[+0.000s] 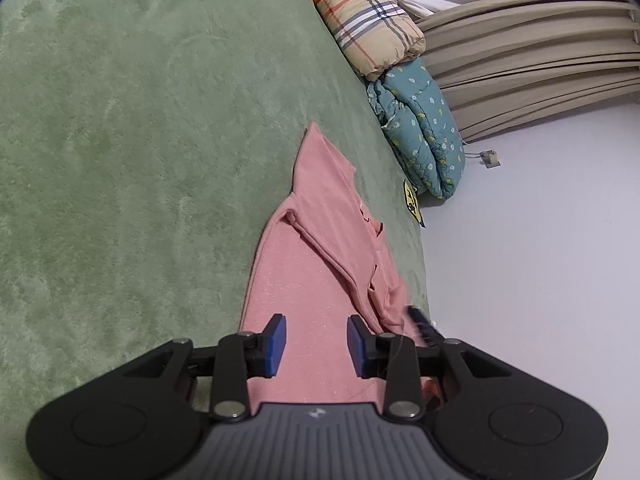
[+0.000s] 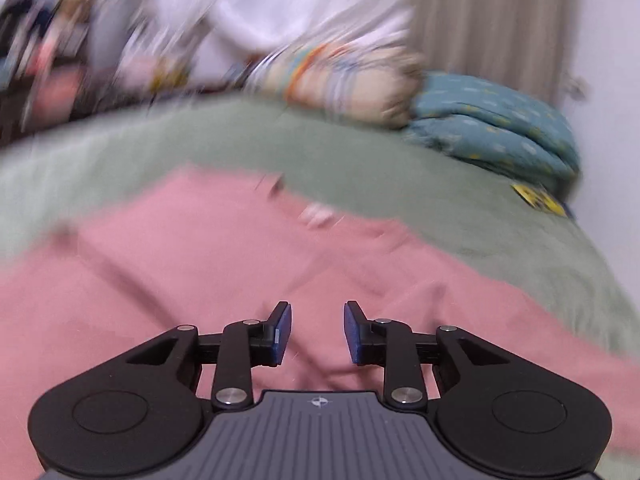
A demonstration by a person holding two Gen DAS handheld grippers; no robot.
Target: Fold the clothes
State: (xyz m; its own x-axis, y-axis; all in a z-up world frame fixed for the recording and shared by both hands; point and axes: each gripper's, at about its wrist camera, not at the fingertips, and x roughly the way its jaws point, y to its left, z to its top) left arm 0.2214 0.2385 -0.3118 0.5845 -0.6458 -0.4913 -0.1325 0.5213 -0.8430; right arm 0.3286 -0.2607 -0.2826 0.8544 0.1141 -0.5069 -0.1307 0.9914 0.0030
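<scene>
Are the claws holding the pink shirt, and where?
No. Both the left claw and right claw are open above the pink shirt, gripping nothing.

- You have no readable text here.
- The yellow tag [image 1: 411, 196] at the green blanket's [image 1: 120, 140] edge carries dark print (too small and blurred to read in either view).

Wide bare green bed cover [image 1: 120, 152] left of and ahead of the left gripper [image 1: 316, 346], free to pass. Ahead to the right, blocked along the bed edge by a plaid quilt [image 1: 360, 20] and a teal floral quilt [image 1: 424, 132]. Pink garment [image 1: 312, 264] lying flat beneath both grippers, low folds only
</scene>
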